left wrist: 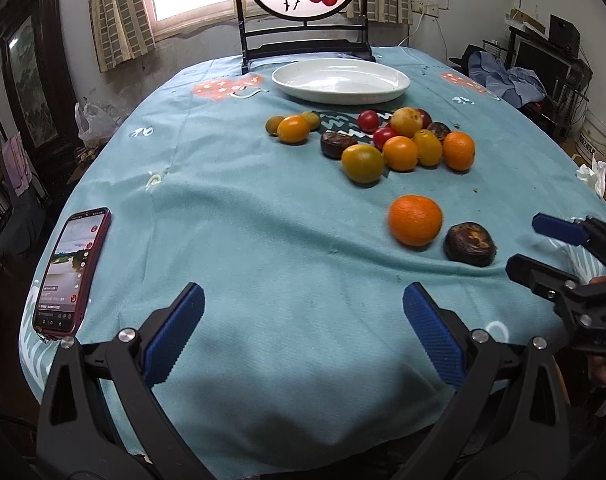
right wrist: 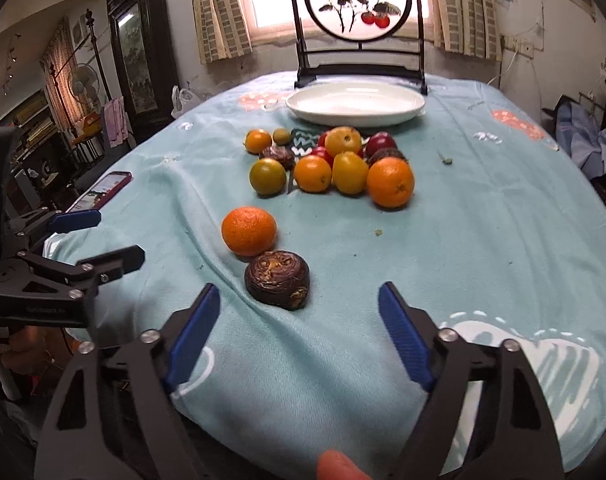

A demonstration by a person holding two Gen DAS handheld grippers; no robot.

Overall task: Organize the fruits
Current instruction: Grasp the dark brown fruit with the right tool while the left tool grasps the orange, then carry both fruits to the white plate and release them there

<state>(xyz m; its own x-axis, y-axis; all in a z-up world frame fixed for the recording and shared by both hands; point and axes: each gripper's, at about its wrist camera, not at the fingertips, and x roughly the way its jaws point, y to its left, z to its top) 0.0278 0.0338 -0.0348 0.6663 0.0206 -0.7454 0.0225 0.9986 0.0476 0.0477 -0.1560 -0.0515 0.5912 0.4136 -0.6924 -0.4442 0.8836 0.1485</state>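
Fruits loose on teal tablecloth [right wrist: 483, 240], none yet in white dish [right wrist: 357, 118] at far end. Main cluster [right wrist: 335, 166] of oranges, yellow and red fruits bunched just in front of dish, touching one another. Two strays nearer: lone orange [right wrist: 249, 231], and dark wrinkled fruit [right wrist: 277, 280] just beside it, close but apparently not touching.

Right gripper [right wrist: 299, 300] low over cloth, jaws spread, nothing between pads; dark wrinkled fruit just ahead of the tips and a little left of the centre line. Likely the first pick, being nearest. Opening looks wide enough to straddle it.

Left gripper [left wrist: 303, 304] also spread wide, empty, over bare cloth; lone orange well ahead and to its right. Probably waiting its turn, or lining up for the orange.

Dish empty, presumably the destination, so fruit must travel past the cluster.

Phone [left wrist: 73, 272] with lit screen at left table edge, clear of working path. Painted screen on stand [right wrist: 359, 4] behind dish. Fingertip visible at bottom of right wrist view.
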